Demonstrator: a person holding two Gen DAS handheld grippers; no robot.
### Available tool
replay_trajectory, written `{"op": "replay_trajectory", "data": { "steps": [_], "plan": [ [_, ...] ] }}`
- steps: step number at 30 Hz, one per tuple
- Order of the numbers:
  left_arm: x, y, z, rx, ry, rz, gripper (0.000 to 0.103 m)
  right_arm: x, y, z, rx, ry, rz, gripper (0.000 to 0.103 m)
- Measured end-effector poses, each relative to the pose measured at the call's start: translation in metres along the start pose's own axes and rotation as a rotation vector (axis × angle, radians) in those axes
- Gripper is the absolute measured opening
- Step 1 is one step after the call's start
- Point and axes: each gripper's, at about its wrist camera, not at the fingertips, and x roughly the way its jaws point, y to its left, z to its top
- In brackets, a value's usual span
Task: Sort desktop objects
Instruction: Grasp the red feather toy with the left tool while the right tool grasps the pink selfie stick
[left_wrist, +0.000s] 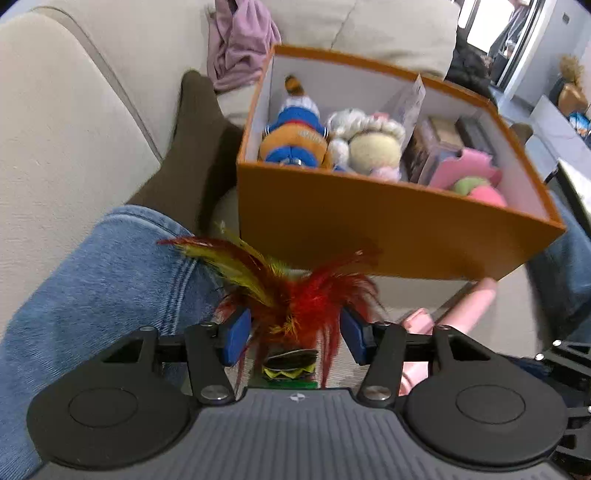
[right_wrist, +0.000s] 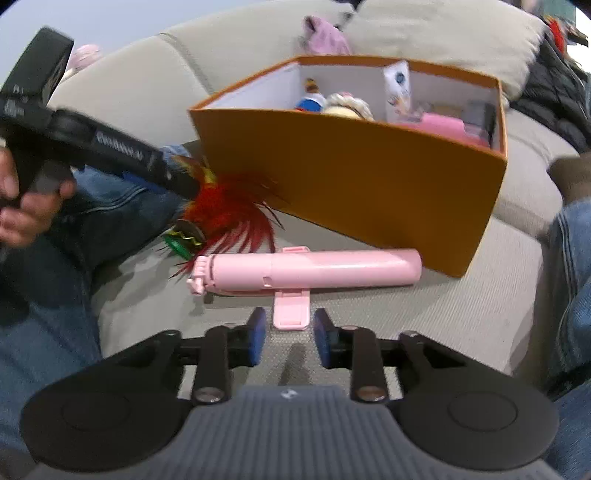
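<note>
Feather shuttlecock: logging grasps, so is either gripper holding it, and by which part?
Neither: left gripper open around feather shuttlecock; right gripper open, empty.

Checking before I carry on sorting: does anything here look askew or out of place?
The orange box sits tilted on the sofa, one corner raised. A pink stick lies loose before it, and the feather toy sits between the left gripper pads, outside the box.

The box (right_wrist: 354, 173) stands on the sofa (right_wrist: 424, 317), plush toys (left_wrist: 332, 140) inside. Before it lies probably a selfie stick (right_wrist: 306, 271); the feather shuttlecock (right_wrist: 221, 214) is at its left.
</note>
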Motion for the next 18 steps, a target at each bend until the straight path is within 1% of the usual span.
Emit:
{"op": "replay_trajectory", "data": {
  "steps": [5, 8, 10, 12, 13, 14, 15, 16, 18],
  "plan": [
    [0.024, 0.001, 0.004, -0.007, 0.034, 0.016, 0.062, 0.025, 0.002, 0.006, 0.023, 0.033, 0.009, 0.037],
    [0.037, 0.002, 0.007, -0.003, 0.049, 0.027, 0.062, 0.042, 0.002, 0.004, 0.025, 0.061, -0.03, 0.037],
    [0.044, 0.003, 0.009, -0.004, 0.056, 0.018, 0.062, 0.046, 0.003, 0.003, 0.008, 0.053, -0.041, 0.037],
    [0.051, 0.005, 0.009, -0.015, 0.068, 0.004, 0.05, 0.049, 0.008, 0.001, -0.023, 0.053, -0.06, 0.037],
    [0.054, 0.006, 0.009, -0.024, 0.077, 0.0, 0.039, 0.051, 0.011, 0.0, -0.042, 0.051, -0.07, 0.035],
    [0.055, 0.007, 0.008, -0.03, 0.076, -0.001, 0.034, 0.052, 0.016, 0.0, -0.074, 0.051, -0.083, 0.03],
    [0.053, 0.009, 0.007, -0.035, 0.063, -0.006, 0.029, 0.052, 0.02, -0.001, -0.1, 0.05, -0.098, 0.03],
    [0.051, 0.01, 0.006, -0.039, 0.056, -0.012, 0.02, 0.052, 0.022, -0.001, -0.111, 0.045, -0.107, 0.03],
    [0.041, 0.015, 0.002, -0.056, 0.04, -0.028, 0.016, 0.049, 0.022, -0.001, -0.104, 0.038, -0.105, 0.03]
  ]
}}
